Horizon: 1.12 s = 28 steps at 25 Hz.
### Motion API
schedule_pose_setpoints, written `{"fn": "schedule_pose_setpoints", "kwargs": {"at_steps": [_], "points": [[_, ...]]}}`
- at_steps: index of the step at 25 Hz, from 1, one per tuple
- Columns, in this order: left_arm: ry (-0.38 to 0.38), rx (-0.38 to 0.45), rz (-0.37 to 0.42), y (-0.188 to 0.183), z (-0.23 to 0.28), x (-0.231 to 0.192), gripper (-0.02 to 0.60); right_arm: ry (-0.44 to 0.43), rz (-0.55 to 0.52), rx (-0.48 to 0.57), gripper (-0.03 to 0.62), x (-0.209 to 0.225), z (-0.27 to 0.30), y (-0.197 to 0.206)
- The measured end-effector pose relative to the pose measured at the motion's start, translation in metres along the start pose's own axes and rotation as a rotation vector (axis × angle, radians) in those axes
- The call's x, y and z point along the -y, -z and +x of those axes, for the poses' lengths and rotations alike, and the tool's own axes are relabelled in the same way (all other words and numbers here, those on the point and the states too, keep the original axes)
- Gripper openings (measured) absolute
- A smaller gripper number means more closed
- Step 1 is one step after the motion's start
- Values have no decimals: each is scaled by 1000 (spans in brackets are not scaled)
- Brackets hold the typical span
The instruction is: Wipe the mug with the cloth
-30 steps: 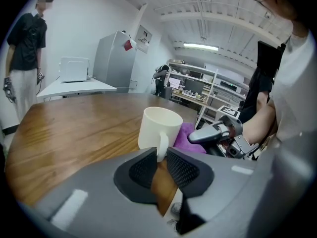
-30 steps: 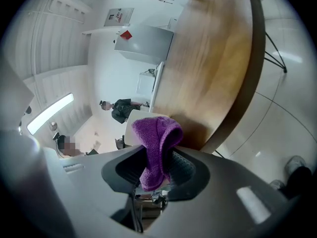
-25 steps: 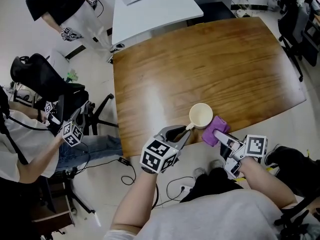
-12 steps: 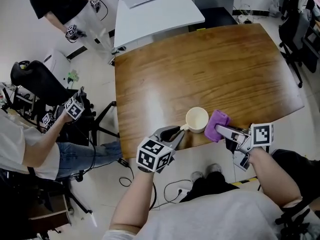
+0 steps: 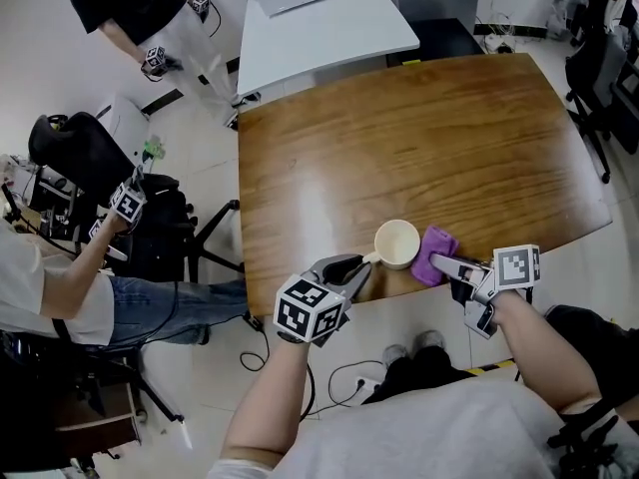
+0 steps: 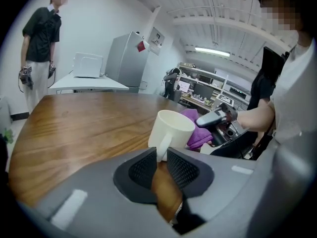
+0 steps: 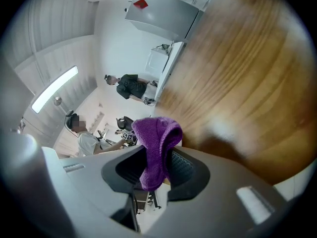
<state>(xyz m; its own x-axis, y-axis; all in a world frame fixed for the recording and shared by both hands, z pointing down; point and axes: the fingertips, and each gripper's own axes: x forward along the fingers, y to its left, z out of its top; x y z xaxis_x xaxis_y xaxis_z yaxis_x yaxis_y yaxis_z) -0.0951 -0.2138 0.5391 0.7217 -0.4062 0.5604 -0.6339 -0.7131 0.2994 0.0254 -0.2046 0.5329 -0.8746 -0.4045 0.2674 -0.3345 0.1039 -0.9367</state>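
A cream mug (image 5: 396, 243) stands upright near the front edge of the wooden table (image 5: 419, 138). My left gripper (image 5: 354, 272) is shut on the mug's handle; in the left gripper view the handle (image 6: 161, 151) sits pinched between the two pads, with the mug (image 6: 171, 128) just beyond. My right gripper (image 5: 446, 263) is shut on a purple cloth (image 5: 436, 247), which it holds against the mug's right side. In the right gripper view the cloth (image 7: 156, 140) hangs bunched between the jaws. In the left gripper view the cloth (image 6: 198, 133) lies behind the mug.
A white table (image 5: 319, 18) adjoins the wooden one at the back. A seated person (image 5: 60, 287) and a black office chair (image 5: 90, 158) are at the left, and a standing person (image 5: 130, 8) is at the far left. Cables lie on the floor (image 5: 349, 367) below the table's front edge.
My right gripper has swung round from pointing up-left to pointing left, keeping the cloth against the mug's right side. The left gripper has kept its hold on the handle.
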Motion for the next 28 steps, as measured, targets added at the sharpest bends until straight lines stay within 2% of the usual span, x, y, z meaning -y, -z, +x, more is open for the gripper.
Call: {"fn": "schedule_pose_setpoints", "kwargs": {"at_steps": [7, 13, 22, 24, 28], "points": [[-3, 16, 2, -1, 0, -3, 63, 46, -56, -86, 123, 24, 10, 6], [10, 19, -5, 1, -9, -1, 64, 53, -111, -149, 123, 11, 10, 6], [13, 9, -7, 1, -7, -2, 64, -13, -260, -154, 123, -17, -6, -32], [12, 9, -10, 3, -9, -1, 64, -20, -258, -157, 123, -21, -6, -37], [12, 10, -15, 5, -9, -2, 64, -39, -337, -197, 123, -28, 4, -46]]}}
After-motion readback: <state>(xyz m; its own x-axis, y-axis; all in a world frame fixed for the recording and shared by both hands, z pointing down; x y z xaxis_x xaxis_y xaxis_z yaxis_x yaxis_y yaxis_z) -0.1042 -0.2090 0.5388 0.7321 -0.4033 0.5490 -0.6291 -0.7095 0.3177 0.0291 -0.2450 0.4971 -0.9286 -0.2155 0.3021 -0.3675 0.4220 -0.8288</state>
